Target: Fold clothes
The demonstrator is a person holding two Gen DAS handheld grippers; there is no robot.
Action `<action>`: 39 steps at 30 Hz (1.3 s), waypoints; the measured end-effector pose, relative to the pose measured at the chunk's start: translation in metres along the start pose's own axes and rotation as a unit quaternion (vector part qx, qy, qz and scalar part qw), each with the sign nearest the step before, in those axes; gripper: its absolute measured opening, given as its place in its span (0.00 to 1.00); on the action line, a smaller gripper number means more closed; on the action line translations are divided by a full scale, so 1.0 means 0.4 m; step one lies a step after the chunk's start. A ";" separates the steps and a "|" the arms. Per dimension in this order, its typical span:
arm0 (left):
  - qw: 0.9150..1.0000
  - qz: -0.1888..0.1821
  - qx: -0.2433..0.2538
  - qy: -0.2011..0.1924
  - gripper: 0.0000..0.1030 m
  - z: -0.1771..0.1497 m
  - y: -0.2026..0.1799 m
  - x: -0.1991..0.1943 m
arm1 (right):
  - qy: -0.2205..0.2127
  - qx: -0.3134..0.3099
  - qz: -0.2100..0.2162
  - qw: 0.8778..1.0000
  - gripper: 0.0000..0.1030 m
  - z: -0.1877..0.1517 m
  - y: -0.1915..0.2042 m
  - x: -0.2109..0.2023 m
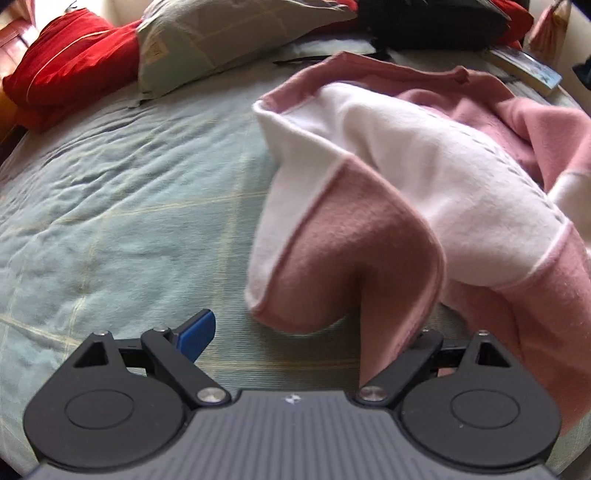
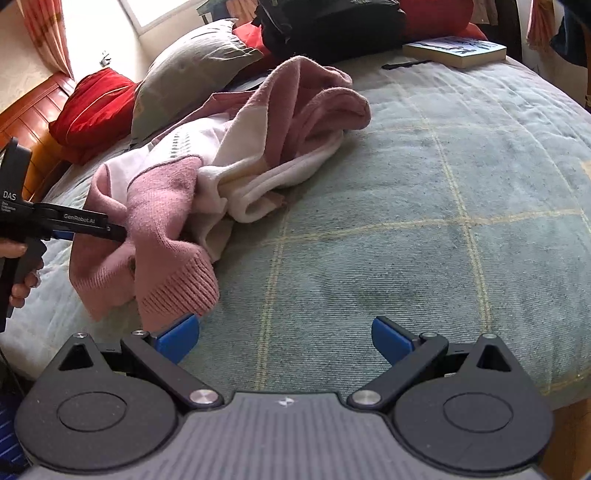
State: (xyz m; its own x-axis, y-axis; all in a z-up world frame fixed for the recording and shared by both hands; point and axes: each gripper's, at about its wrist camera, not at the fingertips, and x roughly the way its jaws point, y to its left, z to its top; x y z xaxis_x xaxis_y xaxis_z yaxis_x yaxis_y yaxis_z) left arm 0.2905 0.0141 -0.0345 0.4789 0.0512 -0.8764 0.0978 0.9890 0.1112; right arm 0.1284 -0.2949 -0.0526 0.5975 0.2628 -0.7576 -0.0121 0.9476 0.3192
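One bed (image 2: 443, 221) fills both views, spread with a pale green checked cover. On it lies one pink-and-white sweater (image 2: 229, 155), crumpled in a heap, running from about nine o'clock toward twelve in the right wrist view and filling the two-to-four o'clock side of the left wrist view. Behind it, toward twelve, are two pillows, one grey-green pillow (image 2: 192, 70) and one red pillow (image 2: 96, 107), plus one black bag (image 2: 332, 26). One book (image 2: 458, 50) rests at one o'clock.

There are two grippers. The left gripper (image 1: 310, 332) has its jaws spread wide, with a pink sleeve fold draped over its right finger; no pinch shows. The right gripper (image 2: 286, 338) is also spread apart over bare cover, its left pad just beside the ribbed cuff (image 2: 184, 291).
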 end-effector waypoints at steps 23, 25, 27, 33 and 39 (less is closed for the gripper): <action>0.996 0.054 -0.066 -0.038 0.87 -0.022 0.300 -0.036 | 0.015 -0.010 -0.017 1.000 0.99 0.011 0.045 0.033; 0.998 0.023 -0.041 -0.045 0.87 -0.009 0.265 -0.052 | 0.016 -0.014 -0.016 1.000 0.99 0.013 0.056 0.037; 0.999 -0.003 -0.014 -0.047 0.88 0.002 0.225 -0.060 | 0.018 -0.017 -0.017 1.000 0.99 0.013 0.064 0.040; 0.998 0.033 0.055 -0.010 0.88 0.002 0.151 0.010 | 0.022 -0.021 -0.021 0.999 0.99 0.008 0.079 0.041; 0.994 0.095 0.058 0.011 0.89 -0.047 0.217 0.029 | 0.024 -0.017 -0.028 0.999 0.99 0.008 0.070 0.044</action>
State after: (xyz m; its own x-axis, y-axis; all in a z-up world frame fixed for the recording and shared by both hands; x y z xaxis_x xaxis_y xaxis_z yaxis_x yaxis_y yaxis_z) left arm 0.2881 0.1031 -0.0440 0.4789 0.2408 -0.8442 0.1072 0.9384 0.3284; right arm 0.1413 -0.2642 -0.0552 0.5588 0.2177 -0.8002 -0.0088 0.9664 0.2568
